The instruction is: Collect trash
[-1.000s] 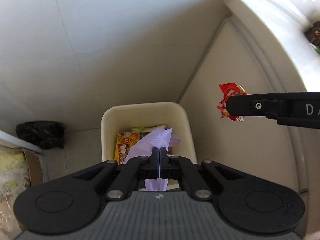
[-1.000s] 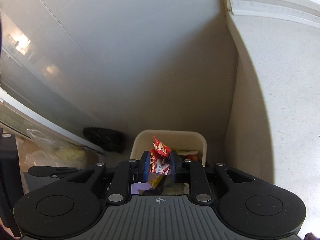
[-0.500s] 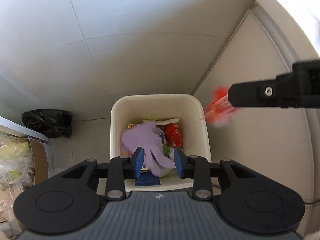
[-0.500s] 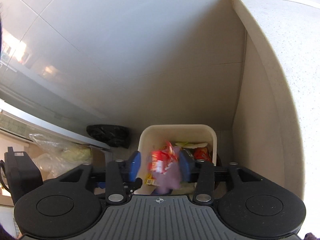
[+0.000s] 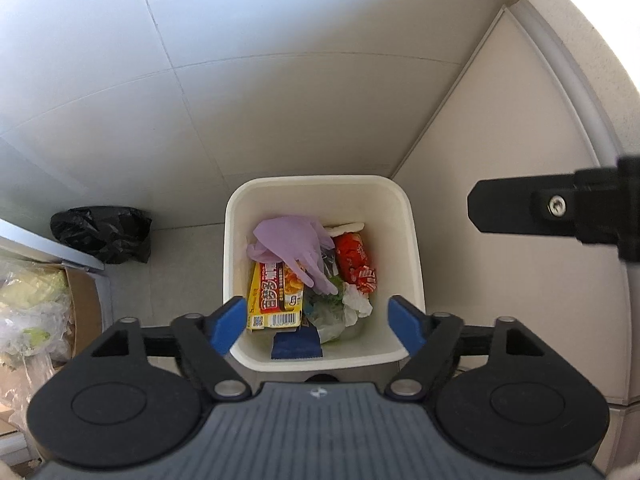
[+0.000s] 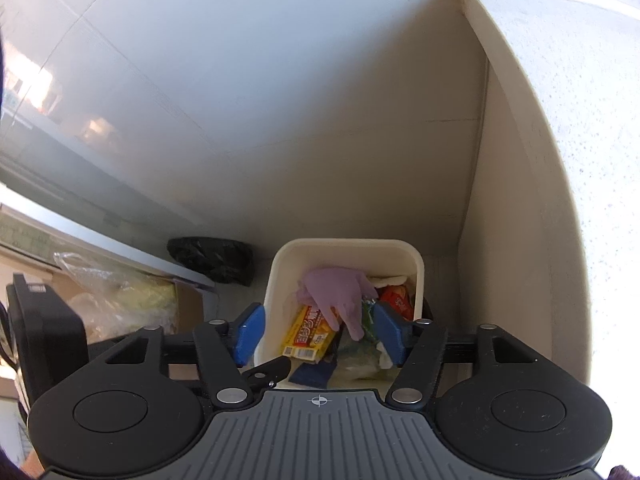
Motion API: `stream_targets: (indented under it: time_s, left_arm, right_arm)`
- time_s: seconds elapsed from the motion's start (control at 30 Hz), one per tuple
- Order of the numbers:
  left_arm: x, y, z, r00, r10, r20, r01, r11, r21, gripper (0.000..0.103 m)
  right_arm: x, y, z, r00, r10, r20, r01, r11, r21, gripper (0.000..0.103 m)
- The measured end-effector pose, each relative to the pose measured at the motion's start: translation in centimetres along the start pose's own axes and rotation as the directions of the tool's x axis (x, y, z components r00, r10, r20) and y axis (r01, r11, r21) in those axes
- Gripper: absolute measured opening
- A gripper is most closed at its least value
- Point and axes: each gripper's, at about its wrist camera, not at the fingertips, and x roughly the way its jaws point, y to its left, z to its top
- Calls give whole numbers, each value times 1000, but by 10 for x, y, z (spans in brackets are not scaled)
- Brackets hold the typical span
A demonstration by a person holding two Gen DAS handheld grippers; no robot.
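A cream-white bin [image 5: 320, 182] [image 6: 344, 244] stands on the floor below both grippers. On top of its trash lies a purple glove [image 5: 294, 244] [image 6: 336, 292]. A red wrapper [image 5: 354, 262] [image 6: 398, 298] lies to the right of the glove, and a yellow snack packet [image 5: 274, 296] [image 6: 308, 332] lies under it. My left gripper [image 5: 318, 322] hangs above the bin's near rim, its jaws opening with nothing held between them. My right gripper [image 6: 320, 334] hovers over the bin too, jaws opening and empty. One of its black fingers [image 5: 540, 212] reaches in from the right edge of the left wrist view.
A black plastic bag [image 5: 102, 232] [image 6: 212, 258] lies on the floor left of the bin. Further left is a cardboard box [image 5: 86, 312] holding clear plastic bags [image 6: 120, 296]. A beige cabinet side [image 5: 500, 240] rises right of the bin, under a speckled countertop [image 6: 592, 140].
Both grippers went from shut to open. The purple glove dropped from the left gripper into the bin, and the red wrapper fell from the right gripper into it.
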Motion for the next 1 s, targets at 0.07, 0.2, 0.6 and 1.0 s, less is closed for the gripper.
stream_targets:
  time_s: [0.07,0.2,0.6,1.0]
  left_arm:
    - [-5,-2,0,1000,4,-7,-4,1000,-5,84]
    - [-23,-7,-2,1000,16,-3,-16,1000,-7,93]
    - [-126,-44,-9,998,-32,45,32,999,11,102]
    - [-216,-92,-30,990,0,141,-13,995,96,103]
  right_arm:
    - [-3,3,0,1000,-11,2,11,999,-30,70]
    - [-26,11,-1,999,-35,18,37,994,-107,74]
    - [-146,9,-36,949,-259,180,278,956,-92,89]
    - [-251,1,-83,857,-473,204,440,878,188,97]
